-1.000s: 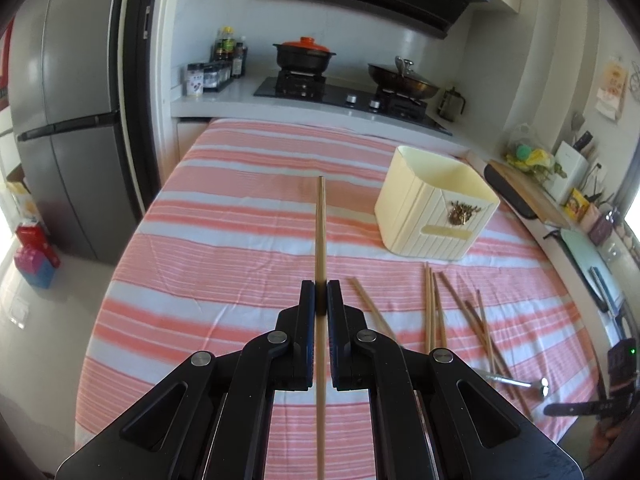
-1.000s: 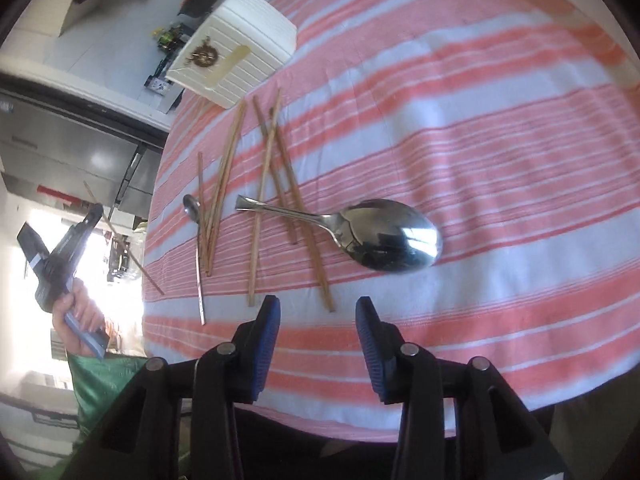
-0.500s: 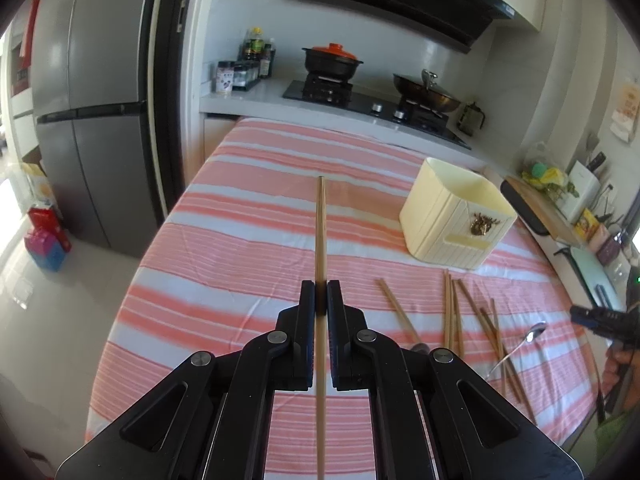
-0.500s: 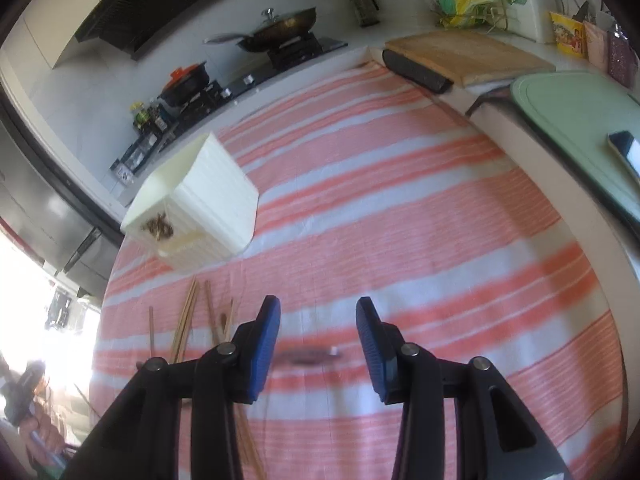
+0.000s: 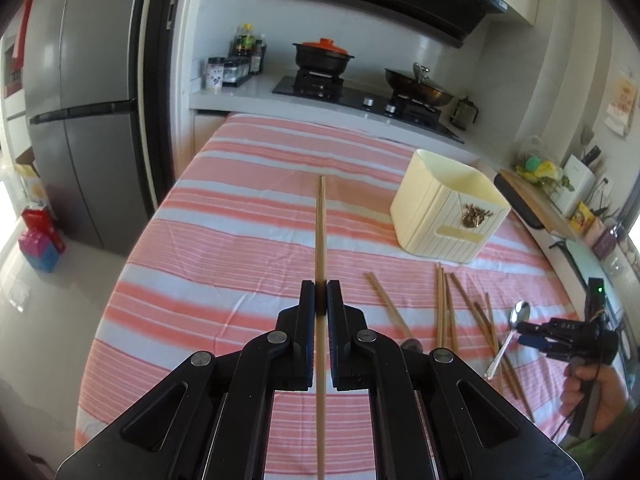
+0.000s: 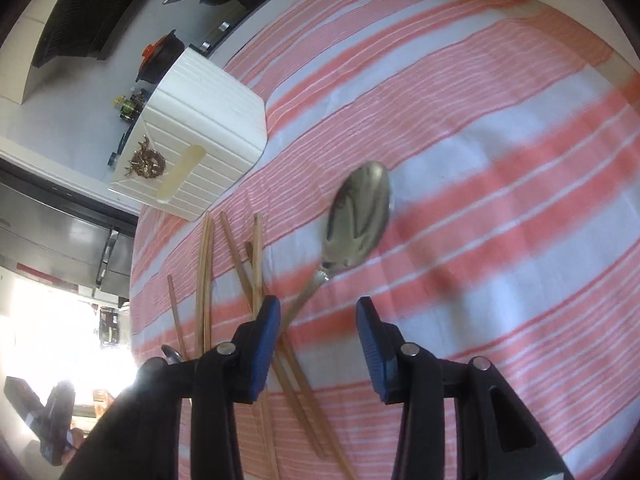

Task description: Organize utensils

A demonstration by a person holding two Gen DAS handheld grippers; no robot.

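Step in hand: carrying one chopstick toward the cream holder, judged from the grip and the open box ahead.
Left gripper: clamped on the chopstick near its middle, held above the striped tablecloth, stick pointing straight ahead along the fingers.
Right gripper: jaws apart, holding nothing, hovering low over the large spoon, handle end just by the left finger.
Holder: standing upright on the cloth, ahead and to the right of the held stick, well apart from it; looked empty as far as visible.
Loose chopsticks: scattered on the cloth just before the holder.
Small spoon: lying among the sticks in the left view.
Next move, left: swing right, tip the stick upright over the opening, then release.
Next move, right: likely centre on the spoon's handle before closing; blur made exact alignment hard to tell.
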